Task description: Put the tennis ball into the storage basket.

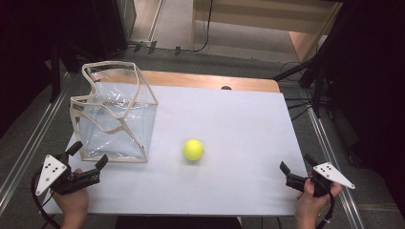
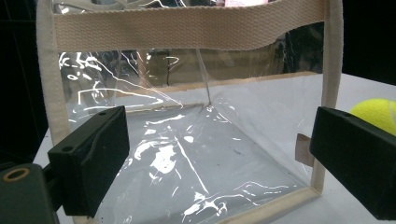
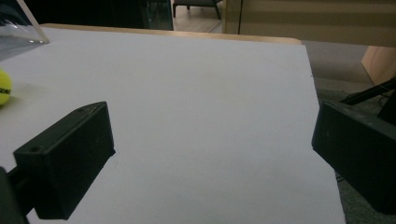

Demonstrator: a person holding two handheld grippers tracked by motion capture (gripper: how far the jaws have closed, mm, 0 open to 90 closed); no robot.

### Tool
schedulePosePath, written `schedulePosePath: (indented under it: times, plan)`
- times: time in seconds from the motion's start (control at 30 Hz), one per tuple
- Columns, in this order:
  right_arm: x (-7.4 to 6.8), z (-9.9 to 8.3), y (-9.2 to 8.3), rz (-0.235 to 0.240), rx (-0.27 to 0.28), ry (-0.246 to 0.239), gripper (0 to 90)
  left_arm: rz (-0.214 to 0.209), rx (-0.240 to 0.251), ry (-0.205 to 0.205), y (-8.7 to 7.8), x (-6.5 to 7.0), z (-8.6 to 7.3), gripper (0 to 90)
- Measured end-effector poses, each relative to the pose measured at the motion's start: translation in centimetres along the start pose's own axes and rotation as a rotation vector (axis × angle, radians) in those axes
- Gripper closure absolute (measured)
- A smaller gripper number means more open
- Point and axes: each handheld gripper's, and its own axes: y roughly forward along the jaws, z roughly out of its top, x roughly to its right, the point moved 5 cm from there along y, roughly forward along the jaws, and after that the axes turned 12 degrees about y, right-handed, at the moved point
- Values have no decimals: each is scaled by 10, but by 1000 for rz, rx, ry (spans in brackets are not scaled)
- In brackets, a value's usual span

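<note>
A clear plastic bag (image 1: 114, 114) with cream webbing trim stands upright and open at the table's left. A yellow-green tennis ball (image 1: 193, 149) lies on the white tabletop to its right. My left gripper (image 1: 88, 155) is open at the front left corner, just short of the bag's near wall (image 2: 196, 154), with nothing between its jaws; the ball (image 2: 376, 114) peeks past its right jaw. Over at the front right edge, my right gripper (image 1: 297, 164) is open and empty, facing across the table, with the ball (image 3: 4, 88) at its view's far left.
The white table (image 1: 229, 119) has a wooden strip along its far edge. Metal rails run down the floor on both sides. Dark stands and cables crowd the right side beyond the table.
</note>
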Motion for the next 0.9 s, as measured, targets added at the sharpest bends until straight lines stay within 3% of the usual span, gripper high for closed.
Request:
schedulePosePath:
  times: [0.1, 0.23, 0.4, 0.43, 0.53, 0.73, 0.9]
  plan:
    - [-4, 2, -1, 2, -7, 1, 0, 2, 0, -1, 0, 0, 0, 54]
    - [-12, 6, 1, 6, -29, -33, 0, 2, 0, -3, 1, 1, 0, 54]
    - [-23, 11, 8, 36, -54, -40, 0, 3, -6, 0, 1, 1, 0, 53]
    - [-31, 14, 11, 61, -78, -69, 0, 5, -10, 8, 2, 1, 0, 53]
    - [-42, 18, 14, 73, -105, -96, 0, 5, -12, 12, 2, 1, -1, 54]
    - [-57, 26, 21, 82, -131, -128, 0, 4, -9, 9, 2, 1, 0, 54]
    - [-75, 32, 35, 126, -160, -159, 0, 0, -7, 8, 2, 1, 0, 54]
